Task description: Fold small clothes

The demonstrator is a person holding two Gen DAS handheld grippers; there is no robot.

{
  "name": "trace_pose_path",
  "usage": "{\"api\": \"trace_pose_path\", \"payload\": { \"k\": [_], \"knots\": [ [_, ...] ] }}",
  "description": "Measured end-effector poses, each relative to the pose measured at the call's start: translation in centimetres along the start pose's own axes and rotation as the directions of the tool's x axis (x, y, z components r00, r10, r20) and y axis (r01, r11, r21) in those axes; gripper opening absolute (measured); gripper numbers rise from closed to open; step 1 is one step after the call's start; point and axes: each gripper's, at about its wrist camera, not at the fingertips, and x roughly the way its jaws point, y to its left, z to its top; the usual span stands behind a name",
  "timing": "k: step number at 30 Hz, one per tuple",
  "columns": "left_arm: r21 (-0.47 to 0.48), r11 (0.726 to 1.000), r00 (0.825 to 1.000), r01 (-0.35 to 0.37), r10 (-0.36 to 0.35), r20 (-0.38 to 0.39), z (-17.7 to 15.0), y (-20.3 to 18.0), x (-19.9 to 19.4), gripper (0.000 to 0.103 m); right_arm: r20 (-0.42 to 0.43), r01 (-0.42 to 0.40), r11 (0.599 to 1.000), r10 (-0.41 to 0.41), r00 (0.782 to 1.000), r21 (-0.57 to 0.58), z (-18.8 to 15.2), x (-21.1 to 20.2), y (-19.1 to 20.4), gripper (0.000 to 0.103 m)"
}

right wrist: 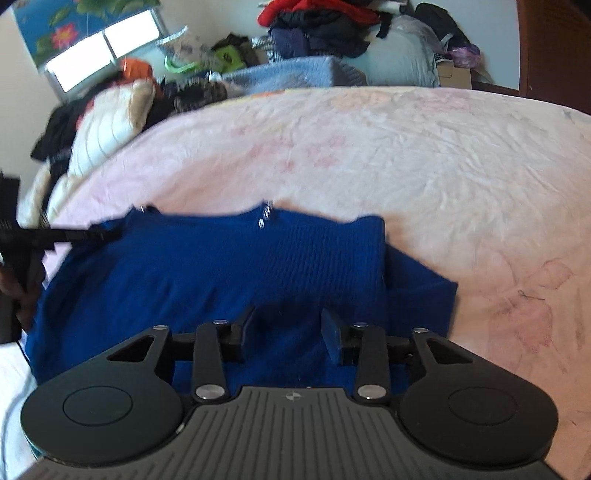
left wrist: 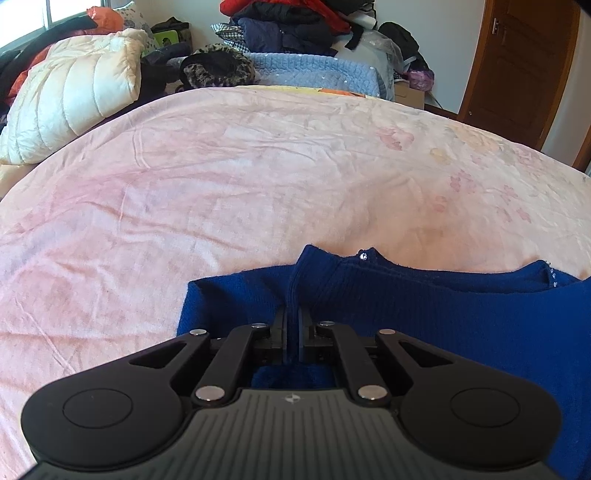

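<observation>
- 2 grippers work over 1 blue knit sweater (right wrist: 207, 266) that lies on a pink, faintly flowered blanket (left wrist: 258, 166) covering a bed.
- The left gripper (left wrist: 292, 332) has its fingers (left wrist: 279, 334) pressed nearly together, pinching a raised ridge of the sweater's ribbed cloth near the neckline; the fabric stands up in a narrow fold between them.
- In the left wrist view the sweater (left wrist: 424, 314) fills the near right part of the scene, with a small shiny bead at the collar edge and more beads farther right.
- The right gripper (right wrist: 288, 332) hovers low above the near part of the sweater with its fingers (right wrist: 242, 332) spread wide apart; nothing sits between them, and blue cloth shows below the gap.
- In the right wrist view the sweater spreads from the near left across the middle, with 1 flap reaching out to the right over the blanket (right wrist: 443, 166).
- The left gripper (right wrist: 105, 234) shows at the left edge of that view, its tip touching the sweater's far left edge.
- A cream quilted jacket (left wrist: 70, 92) lies at the far left edge of the bed.
- A pile of dark and red clothes (left wrist: 291, 26) sits at the far side, with a light blue knitted piece (left wrist: 314, 70) in front of it.
- A brown wooden door (left wrist: 517, 66) stands at the far right.
</observation>
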Motion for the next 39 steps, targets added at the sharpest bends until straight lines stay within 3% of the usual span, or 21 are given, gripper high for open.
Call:
{"api": "trace_pose_path", "payload": {
  "k": [2, 5, 7, 9, 11, 13, 14, 15, 17, 19, 22, 24, 25, 27, 31, 33, 34, 35, 36, 37, 39],
  "knots": [
    [0.001, 1.000, 1.000, 0.007, -0.007, 0.024, -0.3, 0.3, 0.1, 0.008, 0.048, 0.008, 0.998, -0.005, 0.999, -0.059, -1.0, -0.1, 0.3, 0.041],
    [0.008, 1.000, 0.998, -0.030, 0.030, 0.063, -0.7, 0.5, 0.0, 0.026, 0.080, 0.012, 0.999, -0.008, 0.997, -0.047, -1.7, -0.4, 0.3, 0.041],
    [-0.049, 0.999, 0.997, -0.008, 0.012, 0.071, -0.6, 1.5, -0.8, 0.028, 0.077, 0.038, 0.998, -0.034, 0.996, -0.052, -1.6, -0.7, 0.7, 0.042],
    [-0.111, 0.993, 0.991, -0.029, 0.043, 0.123, -1.1, 2.6, -3.2, 0.030, 0.081, 0.059, 0.998, -0.059, 0.995, 0.004, -1.6, -2.1, 0.7, 0.046],
    [-0.155, 0.988, 0.978, -0.011, 0.043, 0.202, -2.3, 4.1, -6.4, 0.037, 0.137, 0.005, 0.997, -0.016, 0.990, 0.082, -2.5, -5.1, 0.2, 0.055],
    [-0.238, 0.970, 0.960, 0.044, 0.025, 0.278, -4.7, 6.2, -10.1, 0.076, 0.188, -0.088, 0.983, 0.057, 0.980, 0.160, -4.3, -8.3, -0.7, 0.068],
    [-0.289, 0.955, 0.952, 0.067, 0.026, 0.306, -6.1, 7.1, -11.6, 0.084, 0.212, -0.133, 0.968, 0.087, 0.973, 0.212, -5.6, -9.8, -1.3, 0.074],
    [-0.353, 0.930, 0.943, 0.099, 0.026, 0.332, -7.9, 8.2, -13.1, 0.087, 0.224, -0.167, 0.953, 0.110, 0.968, 0.254, -6.9, -11.0, -1.9, 0.074],
    [-0.460, 0.872, 0.947, 0.167, -0.012, 0.320, -11.0, 10.0, -14.8, 0.087, 0.216, -0.216, 0.905, 0.142, 0.966, 0.368, -9.9, -12.6, -3.4, 0.074],
    [-0.585, 0.780, 0.955, 0.222, -0.054, 0.290, -14.4, 11.7, -15.7, 0.087, 0.193, -0.263, 0.831, 0.191, 0.962, 0.490, -13.1, -13.4, -4.9, 0.073],
    [-0.744, 0.615, 0.962, 0.260, -0.101, 0.253, -19.0, 12.9, -15.6, 0.087, 0.186, -0.315, 0.717, 0.255, 0.949, 0.622, -17.3, -13.7, -6.0, 0.072],
    [-0.814, 0.508, 0.959, 0.283, -0.141, 0.246, -21.1, 12.8, -14.9, 0.087, 0.188, -0.312, 0.701, 0.251, 0.950, 0.641, -18.4, -13.3, -5.7, 0.072],
    [-0.825, 0.480, 0.955, 0.297, -0.143, 0.261, -21.6, 12.7, -14.7, 0.087, 0.196, -0.313, 0.697, 0.244, 0.950, 0.646, -18.6, -13.1, -5.5, 0.072],
    [-0.826, 0.476, 0.953, 0.301, -0.130, 0.272, -21.5, 11.8, -14.6, 0.087, 0.214, -0.321, 0.682, 0.240, 0.947, 0.657, -18.4, -12.4, -4.9, 0.073],
    [-0.837, 0.430, 0.938, 0.339, -0.226, 0.264, -20.1, 10.4, -12.7, 0.087, 0.238, -0.330, 0.660, 0.228, 0.944, 0.675, -17.1, -10.4, -3.4, 0.078],
    [-0.835, 0.444, 0.944, 0.326, -0.205, 0.259, -19.5, 9.5, -12.2, 0.086, 0.268, -0.347, 0.637, 0.221, 0.938, 0.688, -16.6, -9.5, -2.9, 0.075],
    [-0.826, 0.462, 0.945, 0.322, -0.208, 0.252, -19.1, 9.2, -11.9, 0.086, 0.277, -0.348, 0.628, 0.213, 0.937, 0.696, -16.4, -9.1, -2.7, 0.060],
    [-0.822, 0.473, 0.947, 0.317, -0.207, 0.246, -18.9, 8.9, -11.7, 0.083, 0.269, -0.342, 0.621, 0.212, 0.940, 0.706, -16.2, -8.6, -2.6, 0.030],
    [-0.819, 0.486, 0.951, 0.306, -0.205, 0.234, -18.6, 8.7, -11.5, 0.050, 0.245, -0.332, 0.620, 0.224, 0.943, 0.711, -16.1, -8.0, -2.4, 0.015],
    [-0.809, 0.510, 0.952, 0.294, -0.230, 0.201, -18.2, 8.6, -11.0, 0.003, 0.216, -0.307, 0.630, 0.219, 0.951, 0.713, -16.0, -7.6, -2.3, 0.015],
    [-0.807, 0.540, 0.963, 0.239, -0.240, 0.124, -18.1, 8.5, -10.3, 0.005, 0.199, -0.269, 0.681, 0.182, 0.963, 0.681, -15.7, -8.1, -1.8, 0.015]
  ]
}}
